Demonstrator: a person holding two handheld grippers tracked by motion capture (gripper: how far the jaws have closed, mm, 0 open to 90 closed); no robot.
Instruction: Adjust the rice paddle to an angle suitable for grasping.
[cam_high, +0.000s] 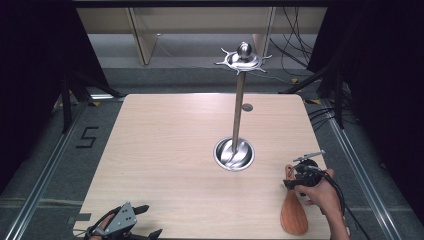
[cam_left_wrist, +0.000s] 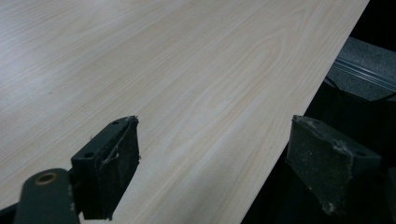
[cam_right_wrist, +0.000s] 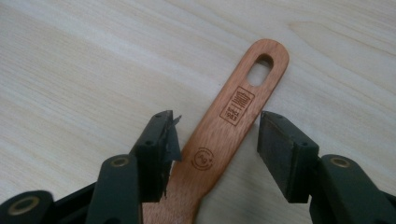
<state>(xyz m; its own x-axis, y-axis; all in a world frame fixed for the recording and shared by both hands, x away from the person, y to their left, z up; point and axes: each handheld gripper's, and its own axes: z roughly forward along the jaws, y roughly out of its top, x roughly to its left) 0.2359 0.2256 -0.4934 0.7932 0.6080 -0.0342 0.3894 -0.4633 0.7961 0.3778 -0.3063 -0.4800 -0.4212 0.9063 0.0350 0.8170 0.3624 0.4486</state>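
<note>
Starting at the left: the left claw (cam_high: 150, 220) sits at the near left corner of the table (cam_high: 165, 150), low in the high view, with a hand on it and its grey plate on top. Its jaws are wide apart with nothing between them. The left gripper view gets you what the overhead shot can't: one pad hangs over bare pale wood, the other sits just past the table's edge over the dark floor, so the claw (cam_left_wrist: 212, 158) straddles that edge.

Middle of the table, well away from both claws, there's a metal stand (cam_high: 236, 115): a shiny round base, a tall pole, and a ringed top with a ball and little hooks. Neither gripper view catches it.

Over on the right, the right claw (cam_high: 291, 181) is down near the near right corner, held in a hand (cam_high: 322, 195). From above you mostly see the wooden spatula (cam_high: 293, 215) as a reddish-brown blade poking out toward the person, with the handle tucked under the claw. The right gripper view fills in the rest: the spatula's handle (cam_right_wrist: 224, 135) lies flat on the table and runs right up between the two jaws, the hanging hole and a stamped logo just past the pads. The jaws (cam_right_wrist: 215, 140) are partly apart on either side of the handle. One pad looks right at the handle's edge, the other has a visible gap, so it isn't clamped.
</note>
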